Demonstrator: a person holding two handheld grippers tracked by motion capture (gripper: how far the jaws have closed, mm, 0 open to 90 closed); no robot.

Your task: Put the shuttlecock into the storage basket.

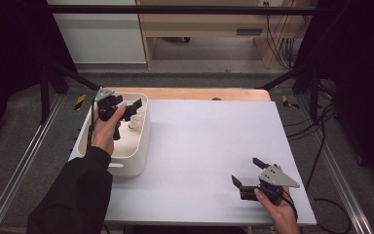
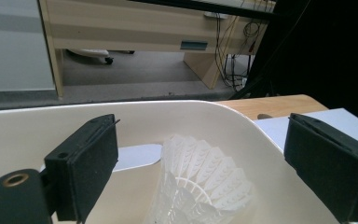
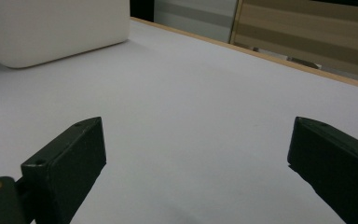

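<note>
A white plastic bin (image 1: 142, 146) stands at the table's left side. Inside it sits a white shuttlecock (image 1: 134, 122), its feather skirt (image 2: 205, 182) flaring upward in the left gripper view. My left gripper (image 1: 126, 106) hovers over the bin, open, its jaws on either side of the shuttlecock and apart from it. My right gripper (image 1: 247, 173) rests low near the table's front right, open, with nothing between its jaws. In the right gripper view the bin's outer wall (image 3: 51, 28) stands far off at the upper left.
A pale sheet (image 1: 209, 156) covers the wooden table (image 1: 195, 93). Black frame bars and cables (image 1: 321, 126) flank the table on both sides. A wooden desk (image 1: 209, 24) stands on the floor beyond.
</note>
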